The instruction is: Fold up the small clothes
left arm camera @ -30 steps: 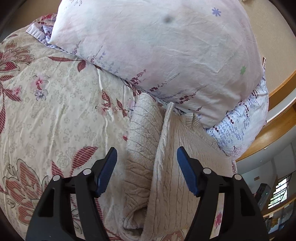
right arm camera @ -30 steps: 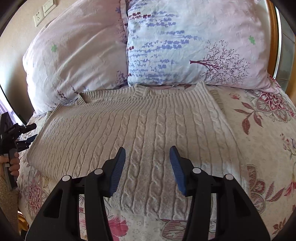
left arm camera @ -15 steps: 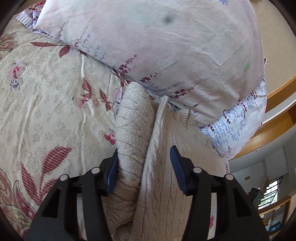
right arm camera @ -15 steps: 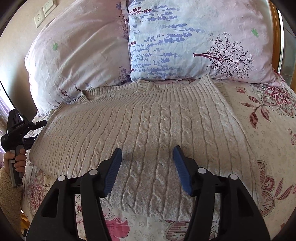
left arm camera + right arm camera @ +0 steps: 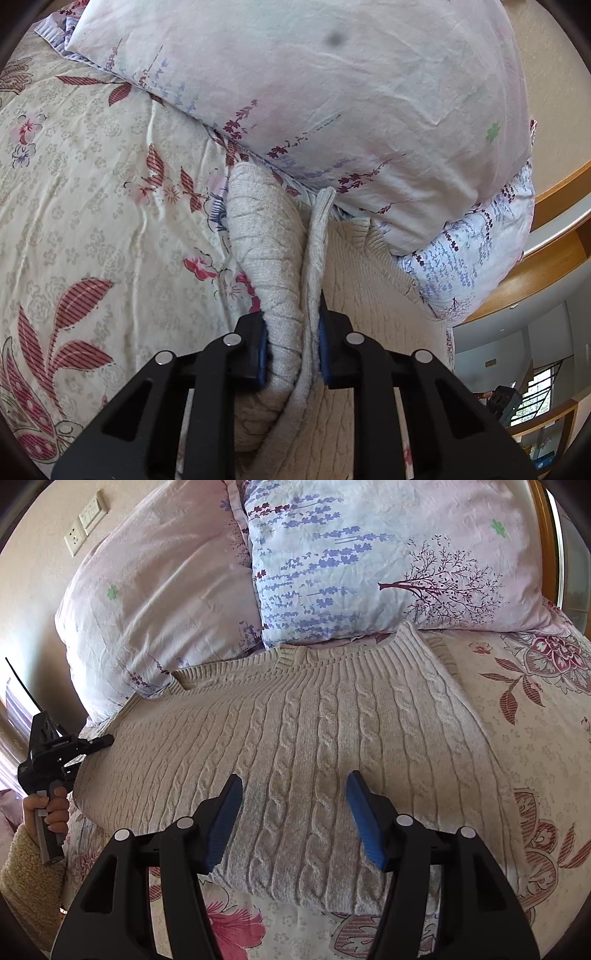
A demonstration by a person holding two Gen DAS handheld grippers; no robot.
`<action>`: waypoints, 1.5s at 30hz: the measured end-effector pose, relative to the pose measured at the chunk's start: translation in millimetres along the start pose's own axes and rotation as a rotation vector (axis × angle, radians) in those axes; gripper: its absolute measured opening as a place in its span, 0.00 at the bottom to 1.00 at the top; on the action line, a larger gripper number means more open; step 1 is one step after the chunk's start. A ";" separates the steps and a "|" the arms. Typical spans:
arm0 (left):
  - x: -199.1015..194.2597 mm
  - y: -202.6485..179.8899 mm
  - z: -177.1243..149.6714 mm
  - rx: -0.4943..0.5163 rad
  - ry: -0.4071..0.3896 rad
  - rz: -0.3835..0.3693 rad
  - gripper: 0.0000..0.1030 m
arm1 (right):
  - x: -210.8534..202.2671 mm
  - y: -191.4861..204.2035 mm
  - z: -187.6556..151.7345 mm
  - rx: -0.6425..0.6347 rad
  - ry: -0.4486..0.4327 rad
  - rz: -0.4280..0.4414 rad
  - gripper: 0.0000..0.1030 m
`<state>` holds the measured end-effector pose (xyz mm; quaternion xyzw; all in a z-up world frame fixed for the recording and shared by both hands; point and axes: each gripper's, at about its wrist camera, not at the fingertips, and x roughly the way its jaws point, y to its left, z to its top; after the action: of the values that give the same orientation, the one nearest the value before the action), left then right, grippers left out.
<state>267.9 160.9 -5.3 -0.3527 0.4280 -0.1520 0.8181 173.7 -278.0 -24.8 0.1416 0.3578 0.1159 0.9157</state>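
A beige cable-knit sweater (image 5: 332,746) lies flat on the floral bedspread (image 5: 535,746), its collar toward the pillows. My left gripper (image 5: 291,347) is shut on the sweater's side edge and sleeve (image 5: 273,258), which bunch up between the blue pads. It also shows in the right wrist view (image 5: 74,749), at the sweater's left edge, held by a hand. My right gripper (image 5: 295,816) is open, its blue fingers spread above the sweater's lower middle, near the hem.
Two pillows lean at the head of the bed: a pale pink one (image 5: 159,613) and a lavender-print one (image 5: 388,561). A wooden headboard (image 5: 554,236) and a wall with sockets (image 5: 85,520) stand behind them. Bedspread (image 5: 92,203) stretches left of the sweater.
My left gripper moved forward onto the sweater's edge and shut on the sleeve and side fold. My right gripper stayed open and shifted slightly over the sweater.
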 end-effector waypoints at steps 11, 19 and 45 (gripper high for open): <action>-20.6 -49.5 -1.3 -0.001 -0.068 -0.119 0.16 | -19.9 -16.8 -4.0 0.048 -0.031 0.009 0.59; -16.3 -105.4 -12.9 0.026 -0.080 -0.192 0.16 | -36.4 -31.6 -7.9 0.071 -0.063 0.015 0.59; 96.7 -189.1 -74.7 0.182 0.115 -0.221 0.30 | -41.0 -44.9 5.5 0.152 -0.062 0.190 0.61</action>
<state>274.4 -59.1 42.3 -0.3127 0.4174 -0.2991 0.7991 153.0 -333.7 -10.9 0.2476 0.3220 0.1702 0.8978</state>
